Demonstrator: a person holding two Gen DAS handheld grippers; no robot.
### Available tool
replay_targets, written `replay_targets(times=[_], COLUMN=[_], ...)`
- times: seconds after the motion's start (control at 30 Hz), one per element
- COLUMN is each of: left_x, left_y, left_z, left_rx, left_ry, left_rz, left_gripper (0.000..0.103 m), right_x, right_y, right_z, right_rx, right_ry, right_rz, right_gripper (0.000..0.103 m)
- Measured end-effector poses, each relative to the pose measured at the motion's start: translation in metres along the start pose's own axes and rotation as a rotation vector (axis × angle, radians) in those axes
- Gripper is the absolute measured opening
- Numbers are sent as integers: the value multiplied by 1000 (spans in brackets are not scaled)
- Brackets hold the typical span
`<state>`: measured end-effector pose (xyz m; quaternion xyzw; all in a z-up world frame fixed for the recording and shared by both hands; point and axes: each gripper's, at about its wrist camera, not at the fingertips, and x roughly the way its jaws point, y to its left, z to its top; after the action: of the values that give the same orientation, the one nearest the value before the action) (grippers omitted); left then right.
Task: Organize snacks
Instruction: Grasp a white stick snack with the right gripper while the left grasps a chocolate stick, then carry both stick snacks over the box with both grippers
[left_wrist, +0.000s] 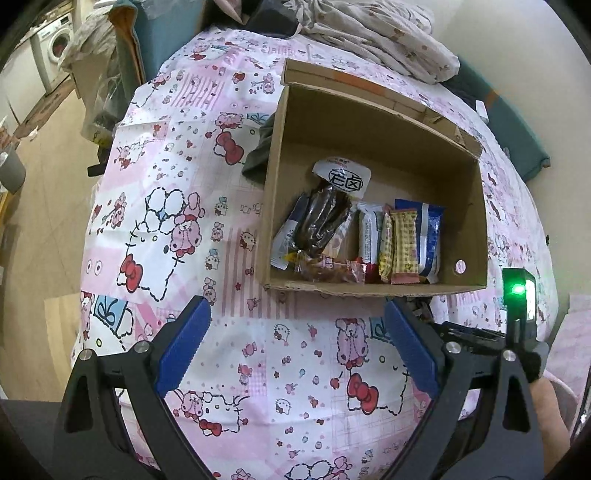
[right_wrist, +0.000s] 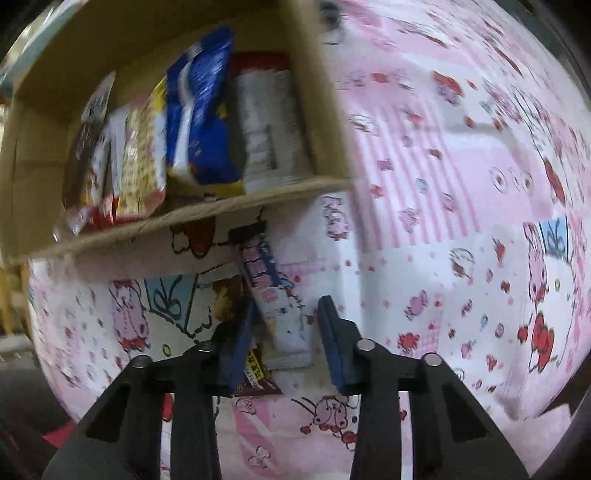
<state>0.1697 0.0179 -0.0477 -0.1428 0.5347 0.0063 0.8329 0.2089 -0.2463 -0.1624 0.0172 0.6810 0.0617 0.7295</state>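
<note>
The left wrist view looks down on a cardboard box (left_wrist: 373, 192) in the upper middle of the frame, standing on a pink cartoon-print cloth (left_wrist: 177, 206). Inside the box, along its near wall, lie a dark packet (left_wrist: 321, 221), a white one (left_wrist: 369, 236), two yellow checked ones (left_wrist: 400, 245) and a blue one (left_wrist: 428, 236). The left gripper (left_wrist: 297, 347) fills the lower frame, its blue pads wide apart over bare cloth, nothing between them. At the lower right edge part of the other tool with a green light (left_wrist: 517, 290) shows, and a fingertip (left_wrist: 546, 406) below it.

The right wrist view, blurred, shows what the first does not: a long pale snack bar (right_wrist: 275, 306) lying on the cloth outside the box (right_wrist: 184, 218), just below its near wall, in the middle of the frame. The right gripper (right_wrist: 286, 341) points down at it, and the bar's lower end sits between the pads. The left pad (right_wrist: 238, 343) is against the bar; the right pad (right_wrist: 334, 343) stands a little off its edge, so the jaws are narrowed but not clamped. A dark wrapper (right_wrist: 255, 373) peeks out under the left pad.
</note>
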Motion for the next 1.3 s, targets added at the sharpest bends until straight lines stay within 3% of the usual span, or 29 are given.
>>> replay_targets(times=[0.03,0.1,0.13,0.2,0.23,0.27,0.37,0.53,0.7,0.8,0.9,0.93,0.97,1.0,1.07,1.3], left_x=[1,2,3,5,6,7,13,45,76,89,111,118,120,118,105,39], left_y=[0,0,1,3,4,4,4,-10,-48,-60,-73,-77,-81,-85,-81,-50], left_z=[-1,-1,-2,-3,-4,-5,-10,-37,-66,-78,-86,-90,-92,-92,-89,-61], left_rx=[1,-5,-11,-20,-24,-26,-27,-70,-42,-78,-42,-12,35,93,92,74], left_ry=[3,10,16,29,35,40,62,177,275,306,330,349,349,344,343,252], left_rz=[1,0,-1,-2,-1,1,8,-2,-19,-16,32,57,99,121,85,76], left_gripper=[94,94,94,94,94,94,94,91,66,64,64,45,11,11,11,12], right_x=[2,4,4,2,-3,-10,-18,-23,-40,-46,-57,-59,-61,-62,-60,-79], right_y=[6,18,25,41,45,43,29,16,3,-11,-17,-18,-20,-22,-17,4], right_z=[-2,-7,-12,-22,-26,-26,-26,-28,-25,-25,-26,-27,-28,-28,-31,-39], right_rx=[-35,-91,-109,-143,-157,-148,-84,-23,33,75,76,76,80,87,90,26], right_ry=[-1,1,14,48,21,-22,-28,-36,-85,-97,-119,-124,-127,-129,-128,-153], right_rz=[-26,-38,-2,151,141,99,163,165,195,221,229,230,233,235,244,350], right_gripper=[21,19,18,18,18,18,18,18,18,18,18,18,18,18,18,18])
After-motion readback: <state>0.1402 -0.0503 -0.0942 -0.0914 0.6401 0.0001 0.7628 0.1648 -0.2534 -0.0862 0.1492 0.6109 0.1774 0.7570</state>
